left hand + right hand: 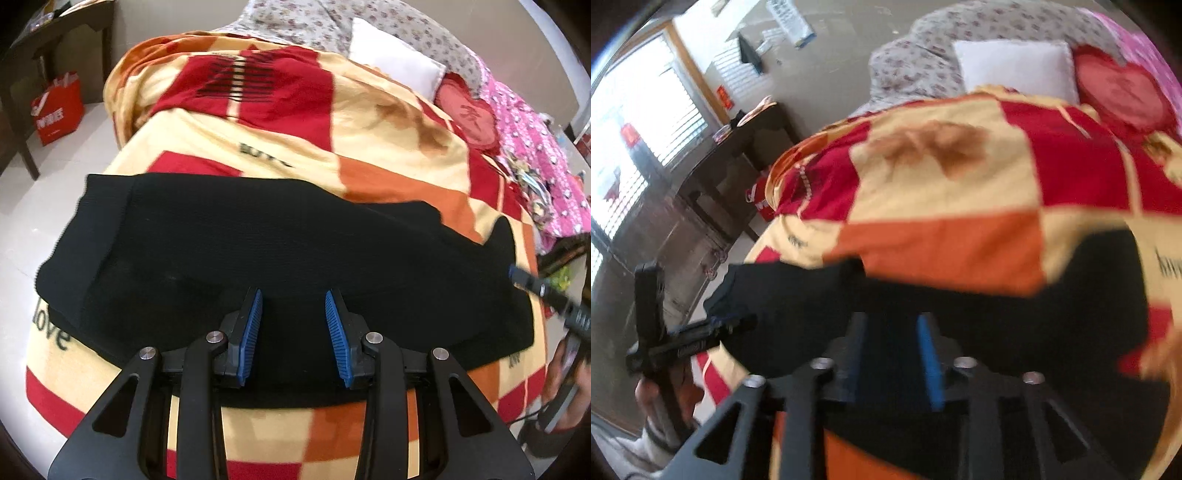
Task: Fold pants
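Observation:
Black pants (258, 236) lie folded lengthwise across the near end of a bed covered by a red, orange and cream checked blanket (369, 122). My left gripper (293, 295) is open and empty, its blue pads just above the pants' near edge. In the blurred right wrist view the pants (960, 306) stretch across the blanket (942, 184), and my right gripper (892, 317) is open above them. The right gripper also shows at the pants' right end in the left wrist view (517, 275); the left gripper shows at their left end in the right wrist view (738, 321).
A white pillow (391, 55), a red heart cushion (469, 118) and a pink quilt (539, 162) lie at the bed's head. A dark wooden table (22, 74) and a red bag (57, 110) stand on the tiled floor to the left.

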The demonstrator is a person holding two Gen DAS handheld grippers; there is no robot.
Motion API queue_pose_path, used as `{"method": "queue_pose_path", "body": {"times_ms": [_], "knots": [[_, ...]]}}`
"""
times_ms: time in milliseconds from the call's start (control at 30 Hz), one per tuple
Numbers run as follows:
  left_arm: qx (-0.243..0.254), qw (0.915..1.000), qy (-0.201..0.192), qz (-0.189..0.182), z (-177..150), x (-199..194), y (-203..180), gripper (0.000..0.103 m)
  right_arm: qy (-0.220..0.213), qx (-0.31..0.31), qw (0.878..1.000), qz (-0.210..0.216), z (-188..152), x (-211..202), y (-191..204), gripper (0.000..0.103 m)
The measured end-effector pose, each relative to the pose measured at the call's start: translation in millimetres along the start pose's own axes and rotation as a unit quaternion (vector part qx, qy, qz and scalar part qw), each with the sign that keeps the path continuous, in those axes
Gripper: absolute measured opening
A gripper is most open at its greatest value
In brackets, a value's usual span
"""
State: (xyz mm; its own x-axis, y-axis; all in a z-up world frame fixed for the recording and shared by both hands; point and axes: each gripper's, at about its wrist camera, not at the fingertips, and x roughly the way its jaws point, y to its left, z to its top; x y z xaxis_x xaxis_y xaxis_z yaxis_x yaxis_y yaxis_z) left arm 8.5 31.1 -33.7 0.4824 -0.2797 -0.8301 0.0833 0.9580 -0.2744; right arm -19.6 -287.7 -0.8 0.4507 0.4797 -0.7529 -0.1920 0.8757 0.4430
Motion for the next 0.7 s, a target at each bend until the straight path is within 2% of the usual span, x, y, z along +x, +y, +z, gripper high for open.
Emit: {"method": "queue_pose_path", "body": {"times_ms": [100,167,233,333,400,533,600,700], "knots": [[0.010,0.9998,0.009,-0.016,-3,-1,-11,0.038,0.005,0.052,0.999,0.006,-31,-10,-24,0.037],[0.008,0.9991,0.016,-0.037,-7,-1,-17,0.045,0.009,0.077,0.997,0.010,-43,-10,-36,0.037],[0.004,0.9980,0.022,-0.060,-11,-4,-20,0.046,0.006,0.101,0.995,0.021,-47,-9,-45,0.037],[-0.012,0.9959,0.029,-0.085,-19,-9,-22,0.048,-0.013,0.132,0.990,0.049,-48,-6,-55,0.040],[-0.024,0.9935,0.033,-0.106,-22,-13,-24,0.061,-0.025,0.150,0.986,0.066,-47,0,-58,0.040],[-0.055,0.9836,0.053,-0.163,-22,-15,-29,0.061,-0.017,0.160,0.982,0.096,-37,16,-55,0.040],[-0.064,0.9797,0.069,-0.177,-25,-12,-36,0.061,-0.024,0.154,0.980,0.120,-29,19,-48,0.040],[-0.075,0.9749,0.092,-0.188,-28,-2,-42,0.061,-0.046,0.145,0.981,0.122,-19,15,-42,0.040]]}}
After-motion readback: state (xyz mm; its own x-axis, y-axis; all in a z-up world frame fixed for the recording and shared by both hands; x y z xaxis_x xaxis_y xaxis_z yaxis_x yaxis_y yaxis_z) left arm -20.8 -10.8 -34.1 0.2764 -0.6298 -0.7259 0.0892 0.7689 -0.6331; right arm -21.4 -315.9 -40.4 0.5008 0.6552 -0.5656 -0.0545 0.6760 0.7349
